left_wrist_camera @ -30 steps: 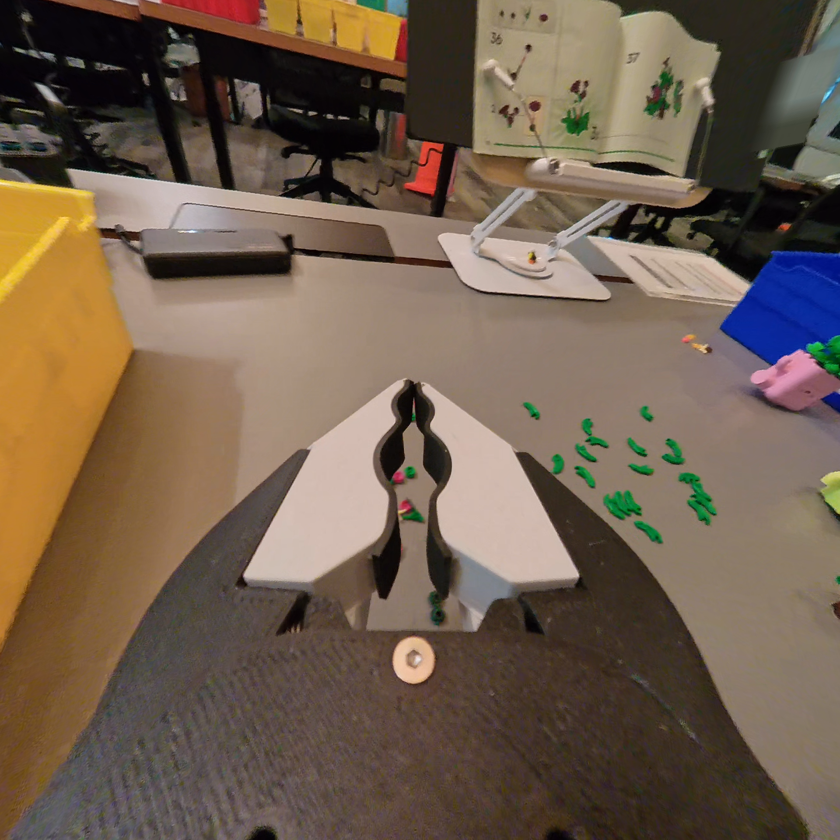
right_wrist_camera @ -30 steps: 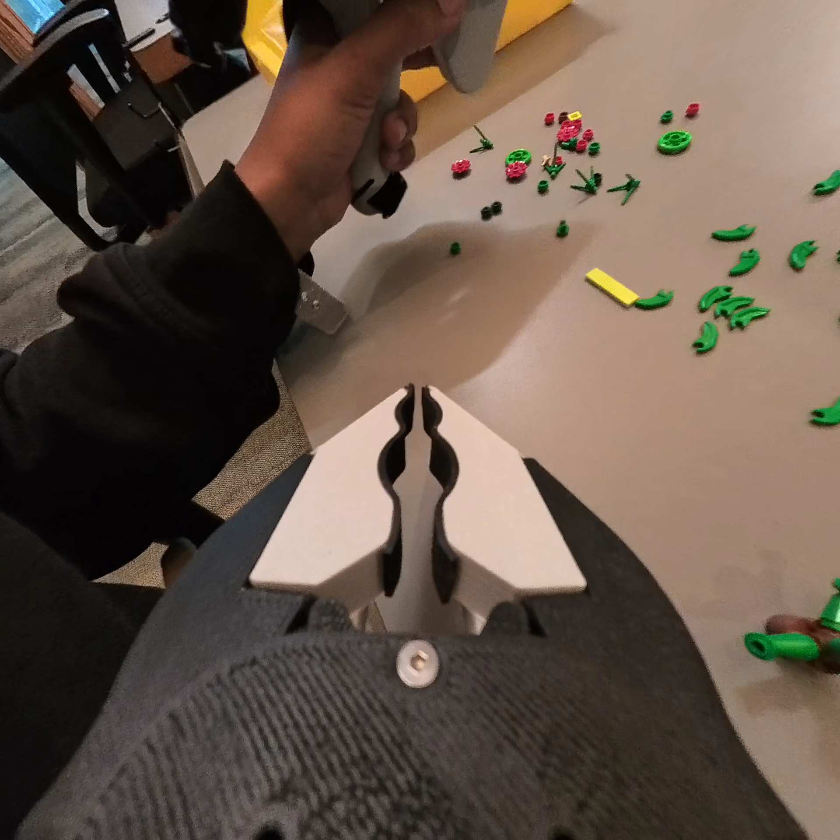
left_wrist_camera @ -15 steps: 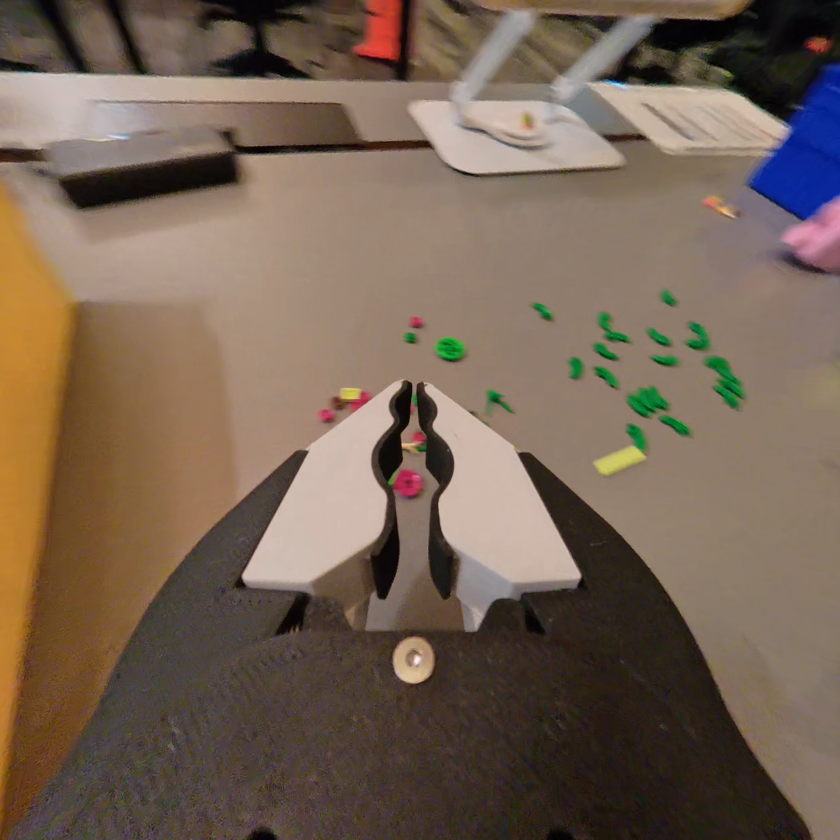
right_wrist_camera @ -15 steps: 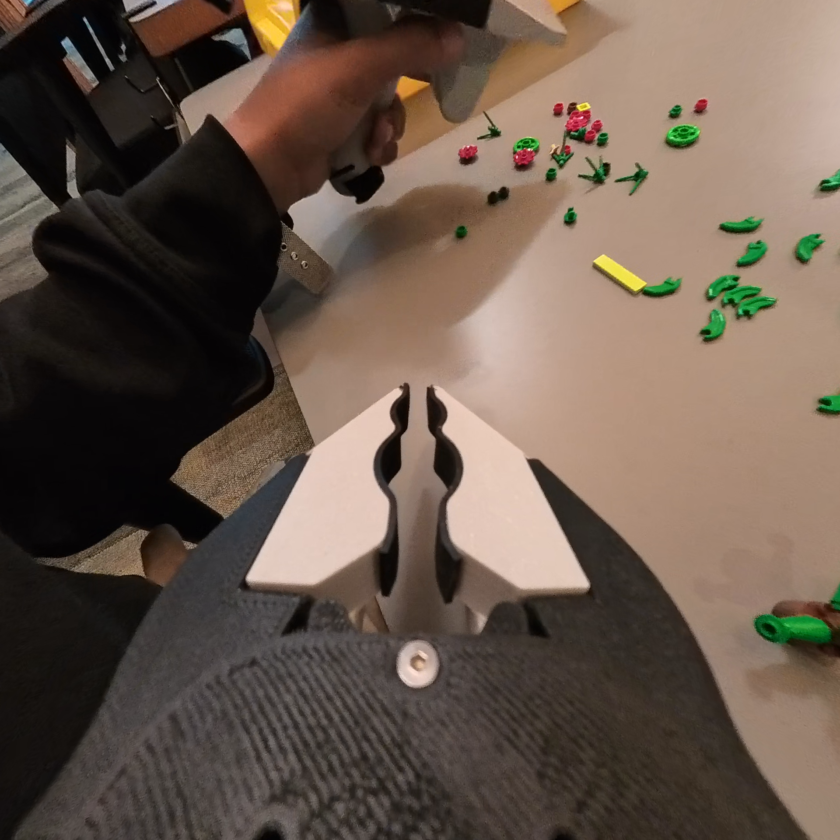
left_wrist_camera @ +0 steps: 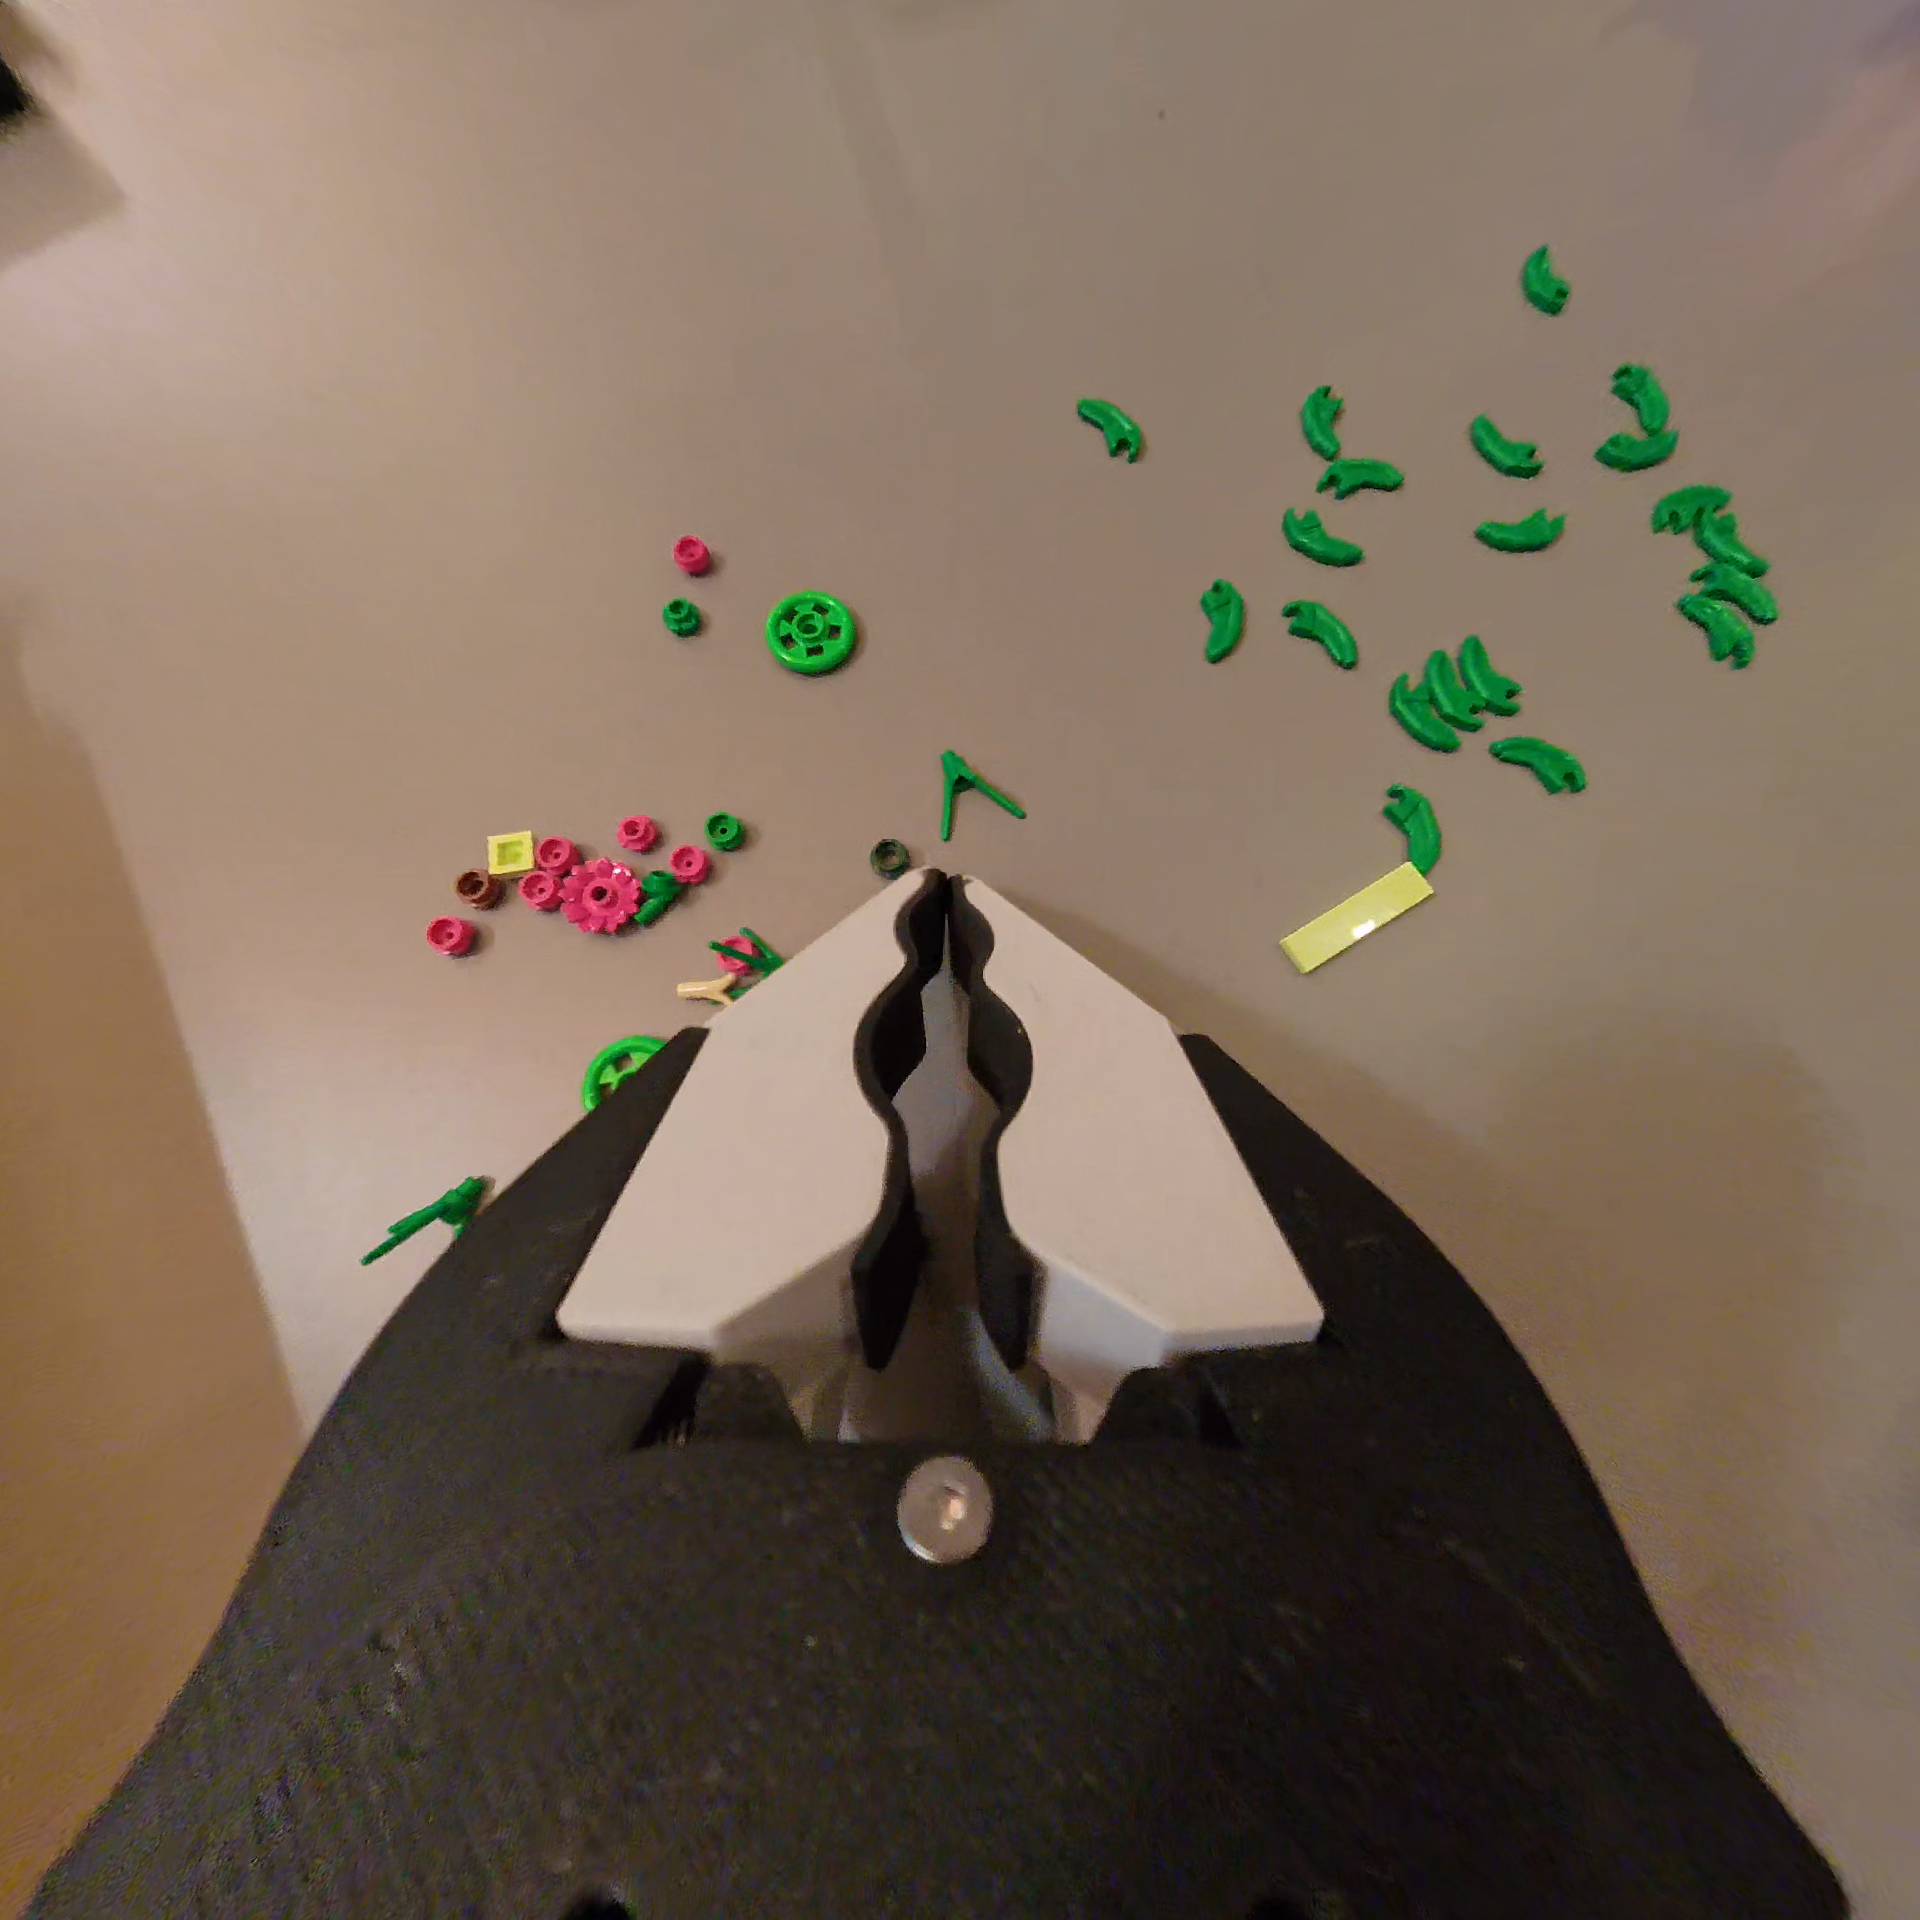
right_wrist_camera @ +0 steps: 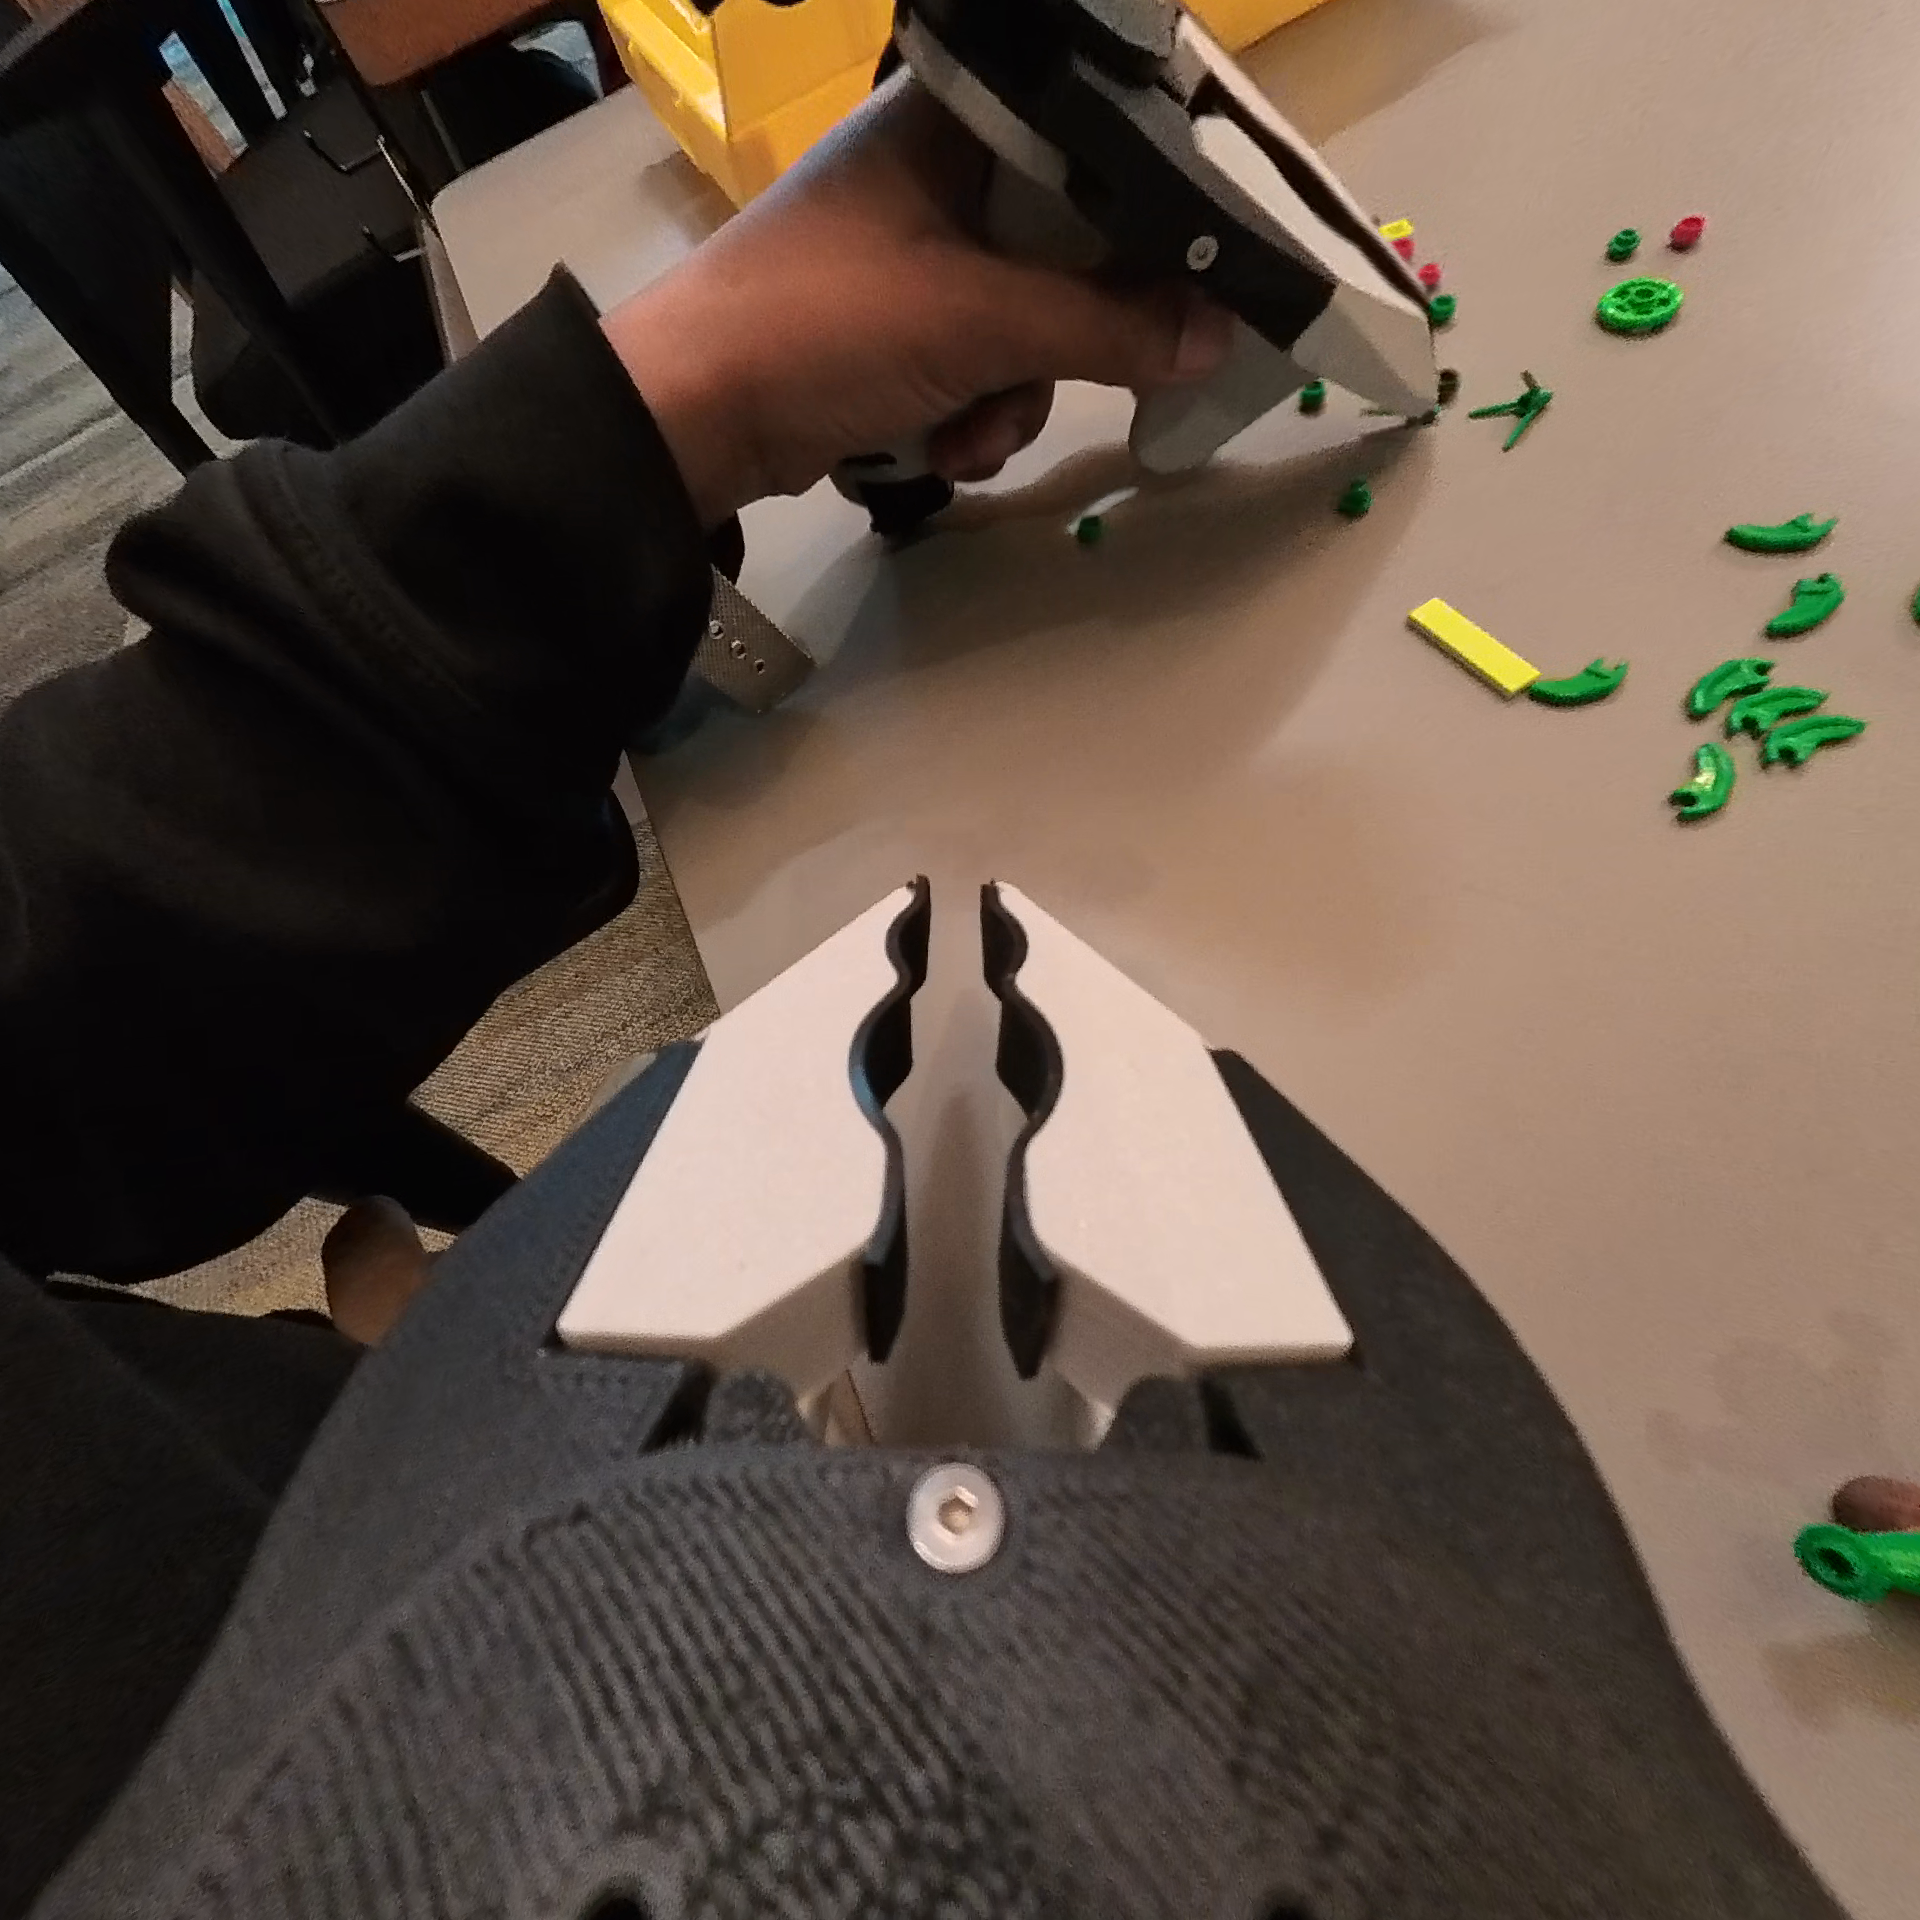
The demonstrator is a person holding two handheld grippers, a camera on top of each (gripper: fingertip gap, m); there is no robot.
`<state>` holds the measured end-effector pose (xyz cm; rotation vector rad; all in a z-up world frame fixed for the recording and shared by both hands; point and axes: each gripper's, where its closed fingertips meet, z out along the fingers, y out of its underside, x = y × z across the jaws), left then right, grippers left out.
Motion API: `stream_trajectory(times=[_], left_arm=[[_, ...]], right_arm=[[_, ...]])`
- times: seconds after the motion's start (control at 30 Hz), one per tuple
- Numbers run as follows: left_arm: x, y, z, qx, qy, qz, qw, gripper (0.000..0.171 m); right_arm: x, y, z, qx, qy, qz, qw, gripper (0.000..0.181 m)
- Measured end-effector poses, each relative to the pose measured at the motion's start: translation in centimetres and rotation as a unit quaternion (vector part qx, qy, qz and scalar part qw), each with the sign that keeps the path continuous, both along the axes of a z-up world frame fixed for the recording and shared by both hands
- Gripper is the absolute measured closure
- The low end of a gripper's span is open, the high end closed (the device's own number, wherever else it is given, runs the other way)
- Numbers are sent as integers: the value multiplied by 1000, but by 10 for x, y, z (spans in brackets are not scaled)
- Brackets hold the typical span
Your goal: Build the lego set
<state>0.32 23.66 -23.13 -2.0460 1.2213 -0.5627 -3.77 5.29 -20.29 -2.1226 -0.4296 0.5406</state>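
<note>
Loose lego pieces lie on the grey table (left_wrist_camera: 935,312): a pink flower (left_wrist_camera: 601,894) among several pink studs, a green wheel (left_wrist_camera: 812,632), a forked green stem (left_wrist_camera: 971,790), a lime flat tile (left_wrist_camera: 1356,917) and several green leaf pieces (left_wrist_camera: 1455,686). My left gripper (left_wrist_camera: 940,878) is shut and points down at the table. Its tips sit just right of a dark green stud (left_wrist_camera: 888,856), which is not between the jaws. In the right wrist view the left gripper (right_wrist_camera: 1429,400) touches the table. My right gripper (right_wrist_camera: 954,888) hovers over bare table, empty, its jaws a narrow slit apart.
A person's hand (right_wrist_camera: 883,343) and black sleeve (right_wrist_camera: 364,675) hold the left gripper. A yellow bin (right_wrist_camera: 748,83) stands behind it. A green tube piece (right_wrist_camera: 1860,1558) lies at the right edge. The table's near edge and a metal bracket (right_wrist_camera: 753,649) are at left, carpet below. My right fingertips sit around 20 cm from my left ones. To the green wheel (left_wrist_camera: 812,632): left tips about 6 cm, right tips about 25 cm. It turns up in the right wrist view (right_wrist_camera: 1642,307) as well. Measured from the fingertips, the pink flower (left_wrist_camera: 601,894) is 7 cm or so from the left gripper and 25 cm from the right.
My left gripper has tipped forward and come down, so its shut tips now rest among the small pieces. My right gripper's jaws have parted slightly and it has edged forward.
</note>
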Motion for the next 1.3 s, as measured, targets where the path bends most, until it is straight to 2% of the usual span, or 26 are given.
stream_trajectory(times=[0.13, 0.27, 0.37, 0.43, 0.47, 0.53, 0.57, 0.73, 0.87, 0.97, 1.0, 1.07, 1.3], left_arm=[[-4, 10, 22, 6, -69, 23, 997, 171], [-9, 11, 40, -23, -140, 27, 989, 171], [-10, 3, 17, -82, -103, 17, 991, 151], [-11, 3, 3, -89, -69, 22, 993, 148], [-10, 3, 2, -88, -62, 20, 994, 148], [-8, 3, 2, -73, -56, 19, 996, 167], [-8, 3, 3, -66, -54, 16, 996, 171], [-10, 7, 9, -40, -60, 17, 997, 171], [-9, 7, 16, -49, -88, 15, 995, 171], [-7, 6, 11, -62, -82, 19, 995, 155], [-6, 4, 8, -72, -76, 17, 994, 157], [-6, 4, 5, -75, -67, 19, 995, 171], [-9, 10, 13, -59, -85, 34, 994, 171]], right_arm=[[6, 2, 4, 7, 4, -9, 1000, 172], [9, 2, 8, 12, 15, -14, 1000, 172], [7, 0, 6, 8, 18, -10, 1000, 171], [5, -1, 5, 8, 15, -6, 1000, 171], [4, -1, 6, 9, 14, -5, 1000, 171], [4, -1, 7, 12, 11, -4, 1000, 170], [5, -1, 7, 14, 10, -4, 1000, 170], [4, -1, 8, 13, 19, -5, 1000, 170], [3, -2, 9, 15, 16, -3, 1000, 170], [1, -3, 10, 17, 15, 1, 1000, 169], [0, -3, 9, 17, 14, 4, 1000, 168], [-2, -5, 9, 17, 8, 11, 1000, 166], [-2, -7, 11, 23, 6, 12, 1000, 167]])
